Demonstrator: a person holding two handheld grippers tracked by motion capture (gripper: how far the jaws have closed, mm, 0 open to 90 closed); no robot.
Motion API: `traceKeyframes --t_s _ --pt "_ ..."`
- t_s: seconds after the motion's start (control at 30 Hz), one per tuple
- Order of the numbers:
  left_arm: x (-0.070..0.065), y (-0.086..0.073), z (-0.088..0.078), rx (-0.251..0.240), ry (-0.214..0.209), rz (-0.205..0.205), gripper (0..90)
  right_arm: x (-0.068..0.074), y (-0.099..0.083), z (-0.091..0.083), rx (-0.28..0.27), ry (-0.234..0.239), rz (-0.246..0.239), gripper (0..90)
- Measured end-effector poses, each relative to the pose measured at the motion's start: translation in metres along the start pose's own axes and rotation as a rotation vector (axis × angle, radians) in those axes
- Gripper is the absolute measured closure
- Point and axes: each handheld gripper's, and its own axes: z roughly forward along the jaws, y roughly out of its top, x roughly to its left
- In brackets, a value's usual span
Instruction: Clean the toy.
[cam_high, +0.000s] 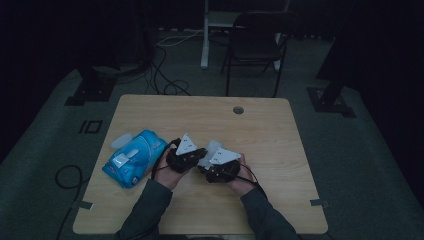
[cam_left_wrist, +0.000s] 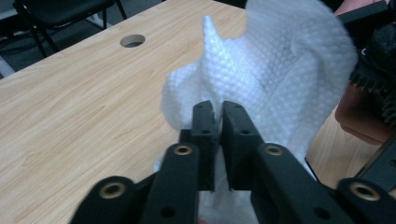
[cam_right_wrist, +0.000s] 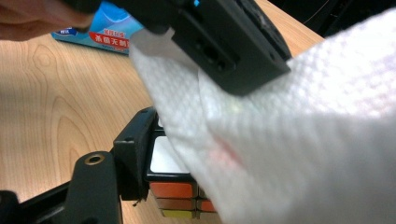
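A person seated at the near edge of a wooden table (cam_high: 280, 150) held 2 claws close together above its middle, 1 in each hand. The left claw (cam_left_wrist: 217, 114) was closed on a white textured wipe (cam_left_wrist: 285, 60), its 2 black jaws pinching a fold of the cloth, which billowed up toward the right claw (cam_high: 209, 164). The wipe draped over a multicoloured puzzle cube (cam_right_wrist: 175, 189), whose white, orange and yellow tiles showed in the right gripper view between that claw's jaws; 1 jaw pressed against the cube's side, the other hidden under the cloth, so the right claw appeared to be gripping the cube. To the left of the hands, a blue pack of wet wipes (cam_high: 134, 157) lay flat on the table, just beside the left forearm. A round cable hole (cam_high: 238, 109) sat near the table's far edge, with a dark folding chair (cam_high: 257, 42) standing beyond it on the grey floor.
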Motion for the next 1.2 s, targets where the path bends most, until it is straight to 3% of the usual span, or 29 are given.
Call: traceKeyframes --t_s 0.2,0.67,0.93,1.2 --pt "-0.001 0.001 0.001 -0.007 0.022 -0.006 87.8 0.000 0.000 -0.002 -0.003 0.005 -0.008 33.9" --pt "-0.023 0.006 0.000 -0.009 -0.090 0.085 87.9 -0.006 0.002 -0.005 -0.013 -0.016 0.004 33.9" --pt "-0.016 0.004 -0.003 -0.007 -0.053 0.078 88.1 -0.005 0.001 -0.007 -0.006 -0.032 -0.005 34.0" --pt "-0.004 0.003 -0.006 -0.017 -0.015 0.037 88.4 0.000 0.002 -0.009 -0.005 -0.032 -0.045 34.0"
